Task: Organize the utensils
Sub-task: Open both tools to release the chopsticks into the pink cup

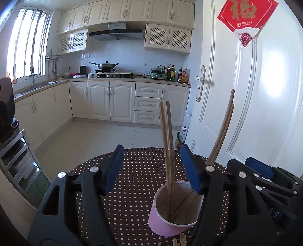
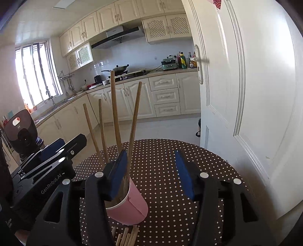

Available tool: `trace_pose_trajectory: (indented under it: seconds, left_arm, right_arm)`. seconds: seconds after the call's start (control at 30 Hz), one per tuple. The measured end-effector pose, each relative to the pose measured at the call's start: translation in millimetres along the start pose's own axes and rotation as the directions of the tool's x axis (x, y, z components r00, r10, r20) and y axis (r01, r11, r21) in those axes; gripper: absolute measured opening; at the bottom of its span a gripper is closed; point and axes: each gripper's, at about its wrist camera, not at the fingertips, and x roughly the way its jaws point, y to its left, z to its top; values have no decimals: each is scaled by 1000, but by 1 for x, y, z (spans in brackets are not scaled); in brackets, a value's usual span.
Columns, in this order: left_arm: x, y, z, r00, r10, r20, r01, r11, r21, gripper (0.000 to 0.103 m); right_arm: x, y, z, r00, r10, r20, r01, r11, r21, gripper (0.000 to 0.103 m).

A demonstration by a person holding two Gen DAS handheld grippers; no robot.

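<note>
Both grippers gape empty. Loose chopsticks (image 2: 126, 237) lie at the bottom edge, pointing up-frame, beneath the right gripper (image 2: 151, 175); left gripper (image 1: 153, 170) straddles the pink cup (image 1: 170, 213).

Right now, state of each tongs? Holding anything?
Left tongs: open, holding nothing; chopsticks stand loose in the cup.
Right tongs: open, holding nothing.

I read "GenRobot.AI" on the left tool (image 2: 51, 166) at nine o'clock; the red door sign (image 1: 246, 17) shows "福".
</note>
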Motion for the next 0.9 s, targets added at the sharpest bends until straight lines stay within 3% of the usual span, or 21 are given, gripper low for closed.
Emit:
trace_pose_trajectory:
  seconds: [0.57,0.77,0.9]
  left_arm:
    - [-10,-5,-7,1000,17,-19,-17,1000,22,61]
    - [-20,-9,-13,999,21,-32,-19,999,44,61]
    - [-30,-7,-18,999,11,-42,-10,999,33,61]
  right_arm:
    - [-6,5,-10,1000,-12,-27,12,1000,-18,56]
    - [-14,7,-15,999,-38,-35,37,999,-23,62]
    - [-24,6,-20,998,-58,-35,57,998,-19,72]
